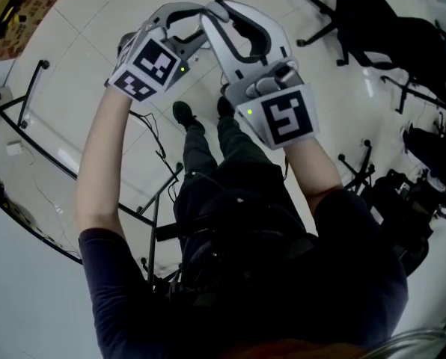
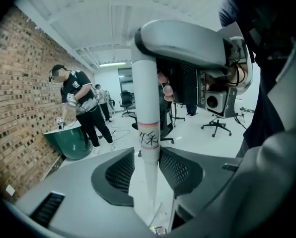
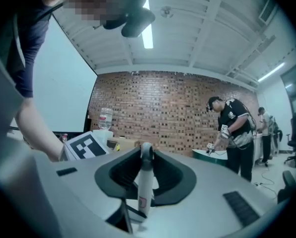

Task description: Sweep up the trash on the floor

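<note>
Both grippers are held up in front of my chest, close together. A white broom handle [image 2: 147, 98] with a hand-written label stands upright between the jaws of my left gripper [image 2: 147, 150]. The pads lie close beside it with a thin gap on one side, so this gripper is open. Higher up the handle sits the grey right gripper [image 2: 187, 43]. In the right gripper view the handle's looped top end [image 3: 145, 172] is pinched in my right gripper [image 3: 145, 157], which is shut on it. From the head view I see the left gripper [image 1: 182, 17] and right gripper [image 1: 234, 21] over my legs. No trash shows.
Office chairs [image 1: 343, 13] stand at the far right, and black stand frames [image 1: 28, 111] at the left. A person [image 2: 81, 108] works at a green tub [image 2: 68, 143] by the brick wall. A bottle [image 3: 105, 118] stands on a bench.
</note>
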`<state>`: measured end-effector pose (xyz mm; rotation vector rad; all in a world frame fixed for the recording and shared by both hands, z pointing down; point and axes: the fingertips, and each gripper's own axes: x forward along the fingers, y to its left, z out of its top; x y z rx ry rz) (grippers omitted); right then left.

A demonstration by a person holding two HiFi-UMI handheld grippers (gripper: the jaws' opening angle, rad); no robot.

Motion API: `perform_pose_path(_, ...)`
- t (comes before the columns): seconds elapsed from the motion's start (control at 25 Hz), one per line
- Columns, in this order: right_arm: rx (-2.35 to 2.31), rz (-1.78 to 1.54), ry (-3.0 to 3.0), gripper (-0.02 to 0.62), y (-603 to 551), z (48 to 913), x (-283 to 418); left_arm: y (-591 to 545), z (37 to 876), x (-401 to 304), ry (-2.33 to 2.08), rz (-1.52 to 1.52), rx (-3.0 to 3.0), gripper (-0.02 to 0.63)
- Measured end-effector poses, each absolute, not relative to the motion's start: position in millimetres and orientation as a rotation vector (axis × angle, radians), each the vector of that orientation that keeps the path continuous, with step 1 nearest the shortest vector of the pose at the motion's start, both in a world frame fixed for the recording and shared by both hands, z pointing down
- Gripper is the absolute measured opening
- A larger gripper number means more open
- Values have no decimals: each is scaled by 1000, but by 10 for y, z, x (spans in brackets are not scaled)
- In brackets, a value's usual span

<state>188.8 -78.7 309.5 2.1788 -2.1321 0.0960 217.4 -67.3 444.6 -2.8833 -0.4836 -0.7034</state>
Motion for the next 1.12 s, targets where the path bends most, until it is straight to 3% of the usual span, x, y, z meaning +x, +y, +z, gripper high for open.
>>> perform_pose_path(0.2,2032,52,-2375,97,-698,2473,1622,-579,4364,2064,-375,-735,-2888,175)
perform_pose_path(0.28,1951,1,-2416,97,-661,2384,1562,-497,4396,2083,-363,-736,-2844,83)
perform_pose_path(0.48,1675,-25,-2537,115,-416,2510,1598,-355,4404,2069,-335,-727,-3042,81)
perform_pose_path(0.64,1453,193,-2379,160,-58,3190,1932,-282,4296,2048,-217,-688,-3140,80)
perform_pose_path(0.72,1312,355,-2288,221,139,3749,2022,-280,4234,2026,-155,-693,-3177,80)
perform_pose_path(0.92,991,502,-2321,334,234,4794,1561,-413,4021,1805,151,-645,-3331,80)
perform_pose_path(1.12,830,575,-2349,350,160,5334,1219,-400,3803,1470,421,-469,-3427,80)
